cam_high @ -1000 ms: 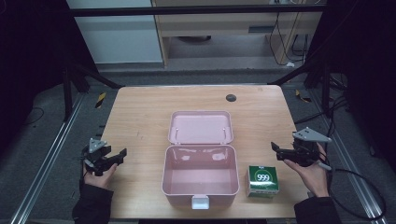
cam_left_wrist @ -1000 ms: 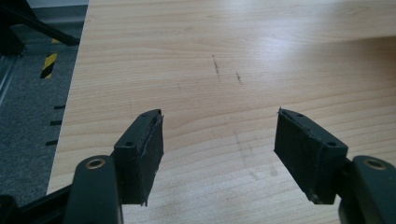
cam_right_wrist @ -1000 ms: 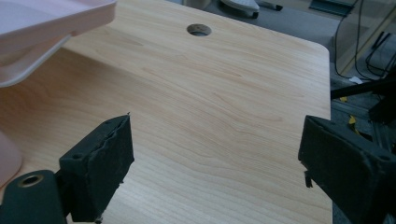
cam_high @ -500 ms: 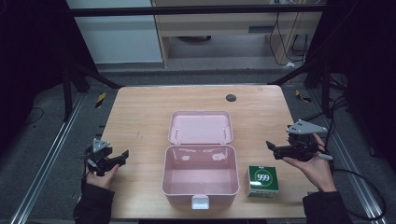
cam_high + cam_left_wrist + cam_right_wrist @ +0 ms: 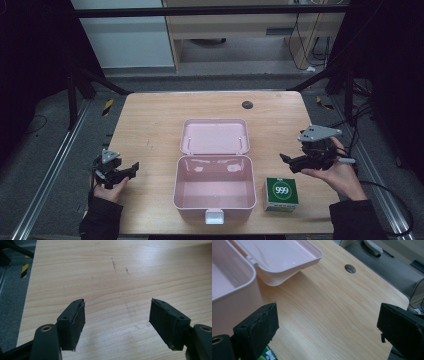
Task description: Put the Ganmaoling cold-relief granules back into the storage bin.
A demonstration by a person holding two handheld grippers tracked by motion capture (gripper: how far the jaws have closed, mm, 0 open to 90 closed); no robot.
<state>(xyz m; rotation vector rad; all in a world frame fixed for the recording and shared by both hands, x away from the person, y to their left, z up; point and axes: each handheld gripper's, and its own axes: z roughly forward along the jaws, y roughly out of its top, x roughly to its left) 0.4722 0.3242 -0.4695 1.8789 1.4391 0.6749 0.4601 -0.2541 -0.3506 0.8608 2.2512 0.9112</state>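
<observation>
R gripper (image 5: 289,161) was held above the table's right side, jaws spread wide w/ nothing between them, pointing left toward the pink box (image 5: 215,187). In the right gripper view (image 5: 325,327) bare wood lay between the pads, the box wall at left and its lid (image 5: 279,257) beyond. Just near-left of that gripper, the green carton (image 5: 281,193) marked 999 stood on the table, close beside the box's right wall, not touching the jaws; a corner of it (image 5: 269,355) peeked under the left pad in the right gripper view.

L gripper (image 5: 131,169) sat low over the table's near-left edge, jaws also wide apart & empty; the left gripper view (image 5: 116,322) had plain wood w/ faint scuff marks between the pads. It was well apart from the box.

Pink box sat mid-table, nearer the front edge, open, inside bare, lid (image 5: 215,136) laid back flat on the far side, white latch (image 5: 214,216) at the near wall. A dark cable hole (image 5: 247,104) sat far-right of centre in the table (image 5: 150,120).
</observation>
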